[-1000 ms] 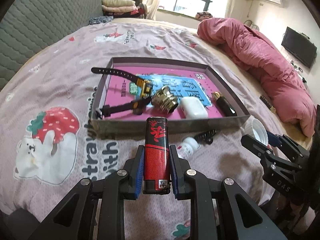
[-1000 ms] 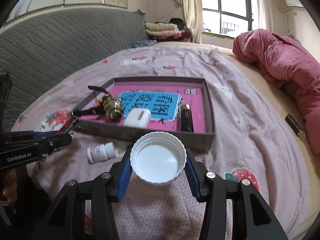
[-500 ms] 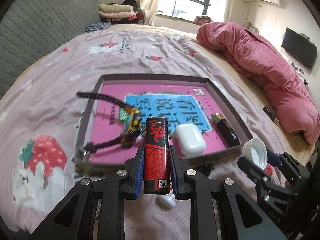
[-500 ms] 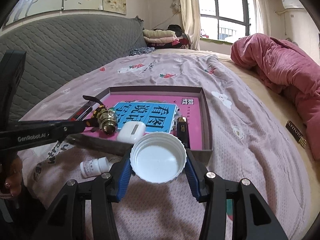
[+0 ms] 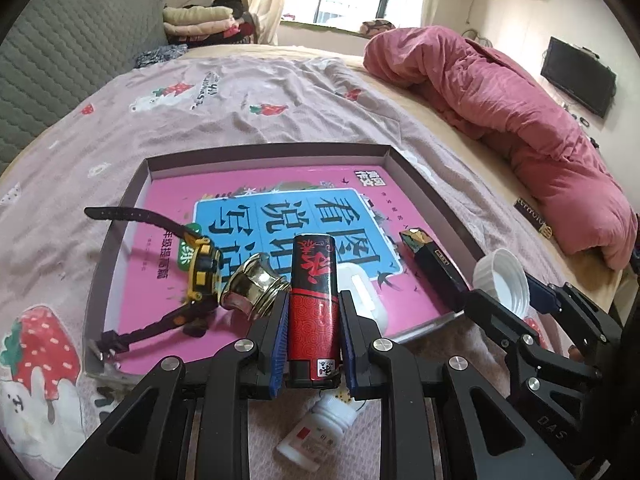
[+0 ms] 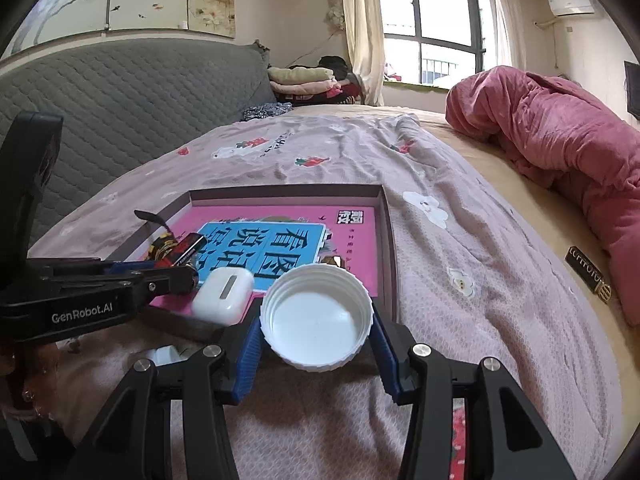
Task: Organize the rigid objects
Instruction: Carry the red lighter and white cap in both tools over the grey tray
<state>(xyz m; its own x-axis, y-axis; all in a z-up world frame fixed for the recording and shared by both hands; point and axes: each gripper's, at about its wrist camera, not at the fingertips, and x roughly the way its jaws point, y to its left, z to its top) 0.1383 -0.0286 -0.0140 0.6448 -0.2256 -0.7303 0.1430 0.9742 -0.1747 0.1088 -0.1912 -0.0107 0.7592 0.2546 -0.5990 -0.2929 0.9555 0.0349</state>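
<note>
The bed [image 5: 280, 92], under a pink strawberry-print sheet, carries everything; a rolled red quilt [image 5: 520, 112] lies along the upper right of the left wrist view. At the centre sits a shallow grey box tray [image 5: 116, 236] with a pink-and-blue book cover lining its floor, and it looks like the collecting place, since a yellow-and-black wristwatch [image 5: 202, 272], a brass fitting [image 5: 254, 290], a white earbuds case [image 6: 223, 295] and a dark lighter [image 5: 434, 266] already lie inside it.

The left tool [image 5: 314, 340] is closed narrowly on an upright red-and-black lighter [image 5: 314, 300], held low at the tray's near wall and angled down, apparently ready to set it inside. The right tool [image 6: 316, 344] clamps a white bottle cap [image 6: 316, 316] across its ribbed rim, open side toward the camera, at the tray's near right corner and tilted downward.

A small white pill bottle [image 5: 316, 432] lies on the sheet outside the tray, at the bottom centre of the left wrist view.
</note>
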